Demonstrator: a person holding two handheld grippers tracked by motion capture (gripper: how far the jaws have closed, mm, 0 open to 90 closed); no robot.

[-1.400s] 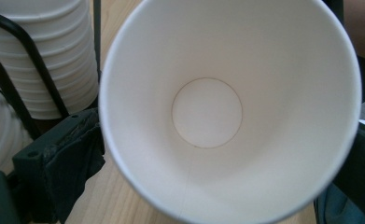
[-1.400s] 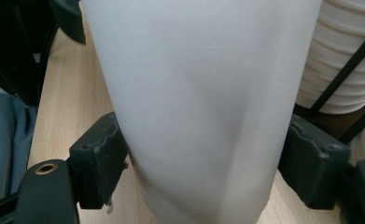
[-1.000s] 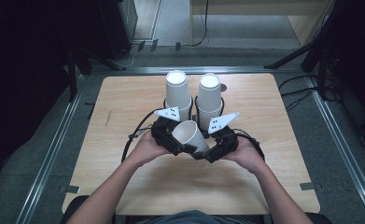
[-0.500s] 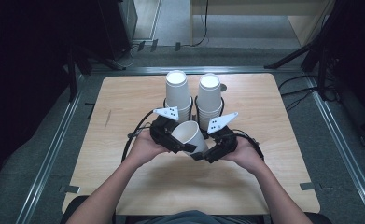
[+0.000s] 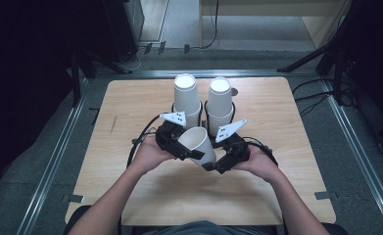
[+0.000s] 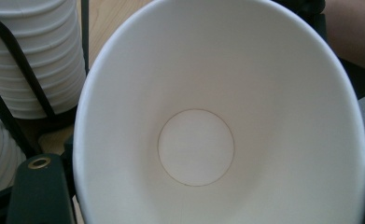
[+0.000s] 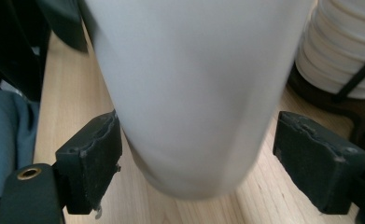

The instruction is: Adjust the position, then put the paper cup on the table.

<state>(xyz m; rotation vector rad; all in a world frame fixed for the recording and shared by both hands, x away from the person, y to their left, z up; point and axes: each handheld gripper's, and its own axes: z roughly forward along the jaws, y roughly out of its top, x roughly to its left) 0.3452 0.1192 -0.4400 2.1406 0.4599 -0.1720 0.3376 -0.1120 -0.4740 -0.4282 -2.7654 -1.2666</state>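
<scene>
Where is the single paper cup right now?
In the high view the paper cup is tilted above the middle of the wooden table, between the left gripper and the right gripper, just in front of the two cup stacks.

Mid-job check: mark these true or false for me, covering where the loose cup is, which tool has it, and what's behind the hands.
1. The loose paper cup is tilted, with its mouth toward the left tool. True.
2. The right tool is clamped on the cup. False: its jaws have just been opening and stand around the cup's base, with a gap at one pad.
3. Two stacks of cups stand in black wire holders beyond the hands. True.
4. The loose cup stands upright on the table. False: it is held above the table by the left tool, whose jaws have just been closing on its rim.
</scene>
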